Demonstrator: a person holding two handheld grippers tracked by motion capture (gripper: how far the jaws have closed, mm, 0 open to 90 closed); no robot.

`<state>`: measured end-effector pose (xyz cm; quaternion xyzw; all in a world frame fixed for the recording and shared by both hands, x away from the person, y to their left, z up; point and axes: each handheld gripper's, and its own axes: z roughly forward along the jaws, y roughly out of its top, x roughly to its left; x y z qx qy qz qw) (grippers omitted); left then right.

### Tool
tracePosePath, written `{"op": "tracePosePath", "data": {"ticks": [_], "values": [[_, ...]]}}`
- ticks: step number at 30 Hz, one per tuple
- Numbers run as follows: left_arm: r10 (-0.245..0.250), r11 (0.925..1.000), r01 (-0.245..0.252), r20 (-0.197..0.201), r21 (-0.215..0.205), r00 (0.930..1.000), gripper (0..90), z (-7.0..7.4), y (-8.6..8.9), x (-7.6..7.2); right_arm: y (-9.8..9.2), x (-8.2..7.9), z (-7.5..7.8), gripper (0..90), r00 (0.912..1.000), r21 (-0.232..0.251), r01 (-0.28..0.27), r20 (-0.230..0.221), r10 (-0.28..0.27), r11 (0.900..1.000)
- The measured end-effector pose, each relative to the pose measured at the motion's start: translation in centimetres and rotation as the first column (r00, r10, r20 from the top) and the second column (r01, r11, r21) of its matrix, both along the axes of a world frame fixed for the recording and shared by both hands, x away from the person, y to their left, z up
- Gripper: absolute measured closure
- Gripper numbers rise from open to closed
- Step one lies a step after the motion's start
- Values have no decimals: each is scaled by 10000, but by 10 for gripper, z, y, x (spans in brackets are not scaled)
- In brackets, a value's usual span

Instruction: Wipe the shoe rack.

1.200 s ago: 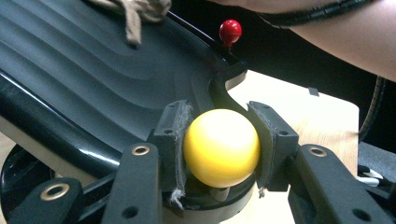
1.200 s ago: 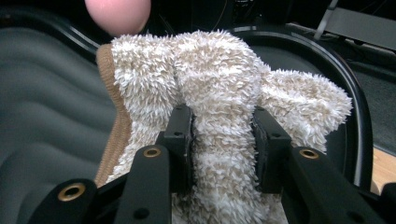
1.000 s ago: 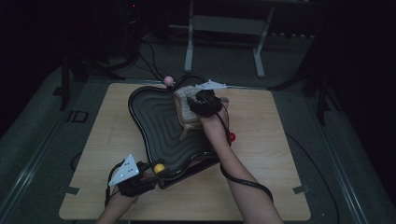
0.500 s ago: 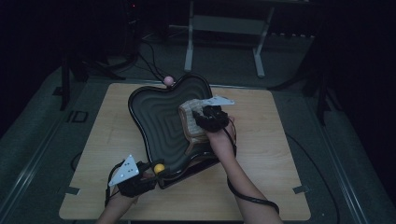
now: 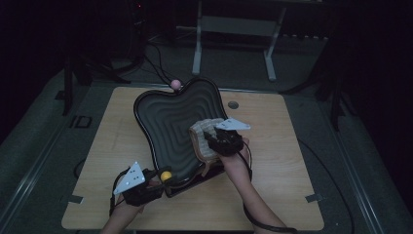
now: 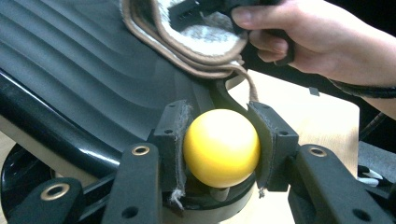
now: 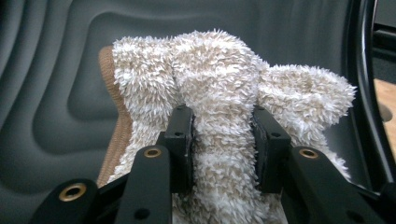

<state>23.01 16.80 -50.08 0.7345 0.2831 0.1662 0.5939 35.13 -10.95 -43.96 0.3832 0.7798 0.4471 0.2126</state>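
Spreading across most of the view from above, the wooden table (image 5: 292, 146) carries a big black ridged tray (image 5: 165, 122), whose wavy outline runs from about 12 o'clock of the tabletop down toward 7 o'clock. At its far rim sits a small pink ball (image 5: 175, 84). On the tray's 4 o'clock side lies a fluffy cream cloth (image 5: 204, 134) with a tan knitted backing, bunched up against the ridges. My right gripper (image 5: 217, 139) is on it from the 5 o'clock side, and in the right gripper view (image 7: 223, 135) both pads are pressed into a thick fold of the pile, so the cloth stands clamped between my jaws and spills out to 10 and 2 o'clock above them. Down at the tray's near corner, around 7 o'clock of the table, my left gripper (image 5: 160, 179) is closed on a yellow ball (image 5: 167, 176). In the left gripper view (image 6: 222, 147) the ball (image 6: 221, 147) sits squarely between the two pads, touching both, with the tray's glossy rim running off toward 9 o'clock and the cloth (image 6: 205, 39) at 12 o'clock.
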Motion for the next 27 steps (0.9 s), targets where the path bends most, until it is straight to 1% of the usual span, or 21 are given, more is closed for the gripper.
{"op": "tracePosePath", "data": {"ticks": [3, 6, 10, 11, 16, 20, 23, 25, 27], "values": [[19, 10000, -19, 10, -30, 10000, 591, 0, 0, 0, -4, -6, -4, 646, 9999, 13, -111, -32, 111, 9999], [24, 10000, -24, 6, -12, 10000, 591, 0, 0, 0, -7, -12, -8, 646, 9999, -25, -151, 28, 151, 9999], [36, 10000, -36, 9, -17, 10000, 592, 0, 0, -1, -11, -18, -13, 646, 9999, 199, -101, 92, 100, 9998], [39, 10000, -39, 15, -24, 10000, 591, 0, 0, -1, -12, -19, -14, 645, 9998, 174, -99, 199, 95, 9998], [28, 10000, -28, 12, -33, 10000, 592, 0, 0, 0, -13, -20, -15, 645, 9997, 252, -159, 196, 154, 9996], [4, 10000, -4, 17, -32, 10000, 591, 0, 0, 0, -13, -19, -13, 643, 9996, 165, -263, 147, 261, 9995], [-26, 10000, 26, 25, -34, 10000, 591, 0, 0, 0, -13, -15, -9, 640, 9987, 213, -505, -18, 505, 9985], [-26, 10000, 26, 25, -35, 10000, 591, 0, 1, 0, -12, -12, -3, 643, 9975, 327, -677, -156, 682, 9972], [11, 10000, -11, 40, -38, 10000, 591, -1, 0, 0, -10, -8, 6, 646, 9974, 449, -717, 2, 718, 9964]]}}
